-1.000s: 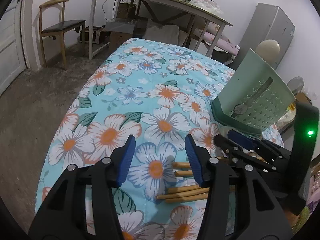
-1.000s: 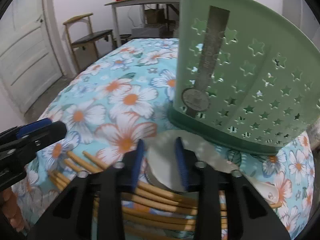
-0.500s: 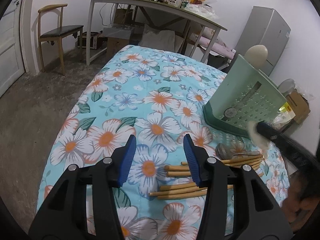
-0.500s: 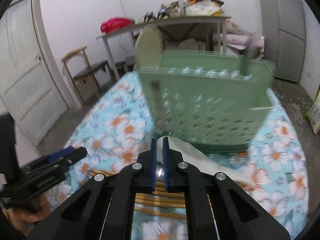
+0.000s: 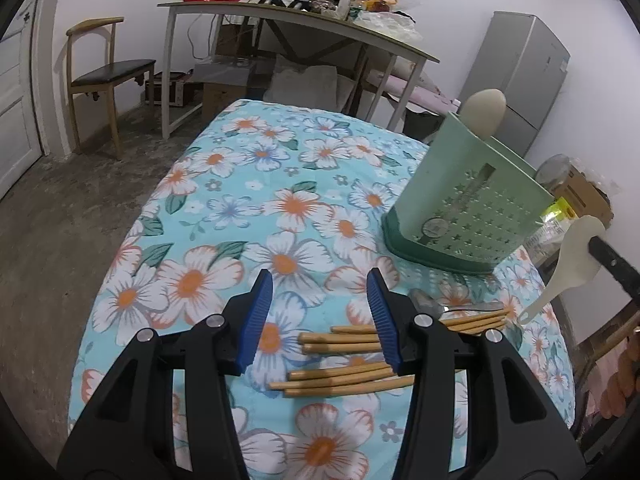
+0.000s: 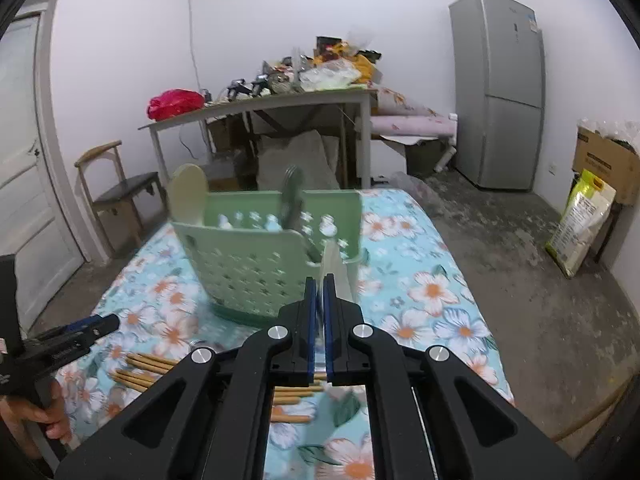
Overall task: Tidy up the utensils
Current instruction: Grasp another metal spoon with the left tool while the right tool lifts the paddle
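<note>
The flowered tablecloth [image 5: 280, 208] fills the centre of the left wrist view. On it, at lower centre, lie the bamboo chopsticks [image 5: 344, 380] in a loose row; a metal spoon [image 5: 452, 307] lies just behind their right end. The green perforated plastic utensil basket [image 5: 472, 216] stands at right, behind both. Far behind, at upper centre, a cluttered long table [image 5: 304, 20]; a wooden chair [image 5: 108, 76] at upper left.

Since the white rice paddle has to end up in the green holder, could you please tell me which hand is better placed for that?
Right. The right tongs are shut on the white rice paddle, held above the cloth next to the green holder. The left tongs hang open and empty over the chopsticks.
</note>
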